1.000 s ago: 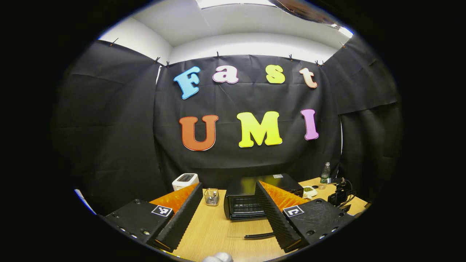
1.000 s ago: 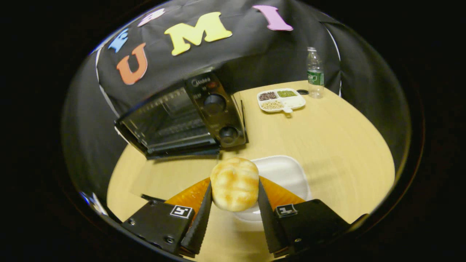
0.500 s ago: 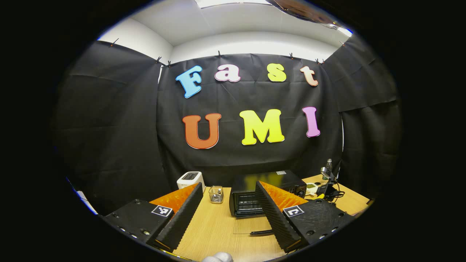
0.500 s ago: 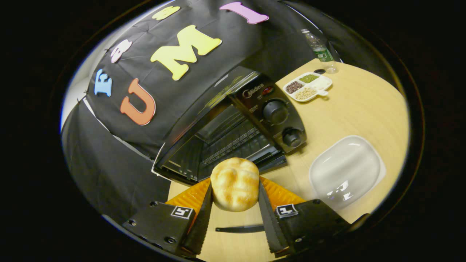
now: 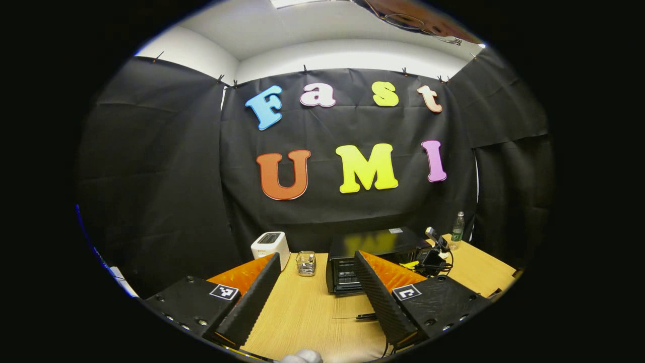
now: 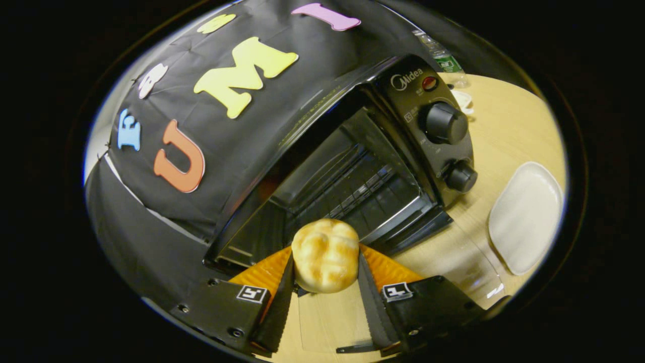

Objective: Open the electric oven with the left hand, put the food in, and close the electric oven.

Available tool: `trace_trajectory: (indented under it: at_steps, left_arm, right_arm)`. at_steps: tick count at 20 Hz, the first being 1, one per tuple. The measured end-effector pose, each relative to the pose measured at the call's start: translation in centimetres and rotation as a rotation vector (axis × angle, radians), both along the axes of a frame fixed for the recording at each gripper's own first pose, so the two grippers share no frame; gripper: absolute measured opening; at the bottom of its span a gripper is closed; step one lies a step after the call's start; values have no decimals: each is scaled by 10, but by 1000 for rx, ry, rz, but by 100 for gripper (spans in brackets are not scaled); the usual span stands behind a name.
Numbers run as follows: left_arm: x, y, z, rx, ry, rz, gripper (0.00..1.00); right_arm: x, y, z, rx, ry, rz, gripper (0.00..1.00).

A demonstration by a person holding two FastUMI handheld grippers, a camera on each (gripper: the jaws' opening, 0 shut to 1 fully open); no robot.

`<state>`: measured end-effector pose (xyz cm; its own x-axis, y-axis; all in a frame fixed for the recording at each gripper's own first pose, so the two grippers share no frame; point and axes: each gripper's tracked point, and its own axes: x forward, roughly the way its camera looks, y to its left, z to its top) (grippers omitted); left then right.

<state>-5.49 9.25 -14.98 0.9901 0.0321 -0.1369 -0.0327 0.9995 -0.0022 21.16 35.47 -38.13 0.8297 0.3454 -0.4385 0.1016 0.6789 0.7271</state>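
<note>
Right gripper (image 6: 325, 282) is clamped on the bread roll (image 6: 325, 254), the open electric oven (image 6: 347, 171) at its 12 o'clock. Left gripper (image 5: 315, 297), jaws spread and empty, hangs well back. The roll should enter level above the wire rack (image 6: 347, 194), clear of the lowered door (image 6: 327, 322).

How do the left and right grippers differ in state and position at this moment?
The right gripper is shut on the bread roll; the left gripper is open with nothing between its fingers. The right gripper is close to the oven, at its open mouth; the left gripper sits back over the table, with the oven farther off. Both face the oven.
</note>
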Motion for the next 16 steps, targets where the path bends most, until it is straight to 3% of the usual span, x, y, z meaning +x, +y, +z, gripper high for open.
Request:
trace_trajectory:
  at_steps: [5, 6, 7, 8, 10, 11, 12, 13, 14, 16]
  left_arm:
    - [-4, -1, -15, 3, 36, -11, 95]
    - [-4, 0, -13, 6, 38, -12, 84]
    - [-4, 1, -13, 12, 40, -9, 84]
    - [-3, 3, -14, 17, 36, -10, 95]
    - [-2, 5, -17, 15, 42, -9, 100]
    - [-1, 4, -17, 12, 42, -10, 84]
    - [0, 5, -16, 14, 38, -10, 95]
    - [2, 6, -15, 16, 37, -10, 84]
    - [3, 5, -18, 13, 41, -10, 95]
    - [5, 4, -19, 12, 41, -13, 95]
  right_arm:
    - [34, 11, -3, -106, -29, -70, 66]
    - [42, 13, -1, -125, -52, -75, 66]
    - [46, 15, -2, -168, -51, -75, 67]
    - [51, 12, -2, -187, -53, -89, 66]
    - [53, 5, -14, -233, -30, -111, 67]
    - [54, 0, -19, -257, -8, -128, 66]
    - [55, -4, -21, -250, -6, -146, 67]
    - [55, -7, -23, -261, 1, -149, 67]
    - [57, -7, -22, -283, -3, -139, 66]
    - [58, -1, -23, -318, -6, -118, 67]
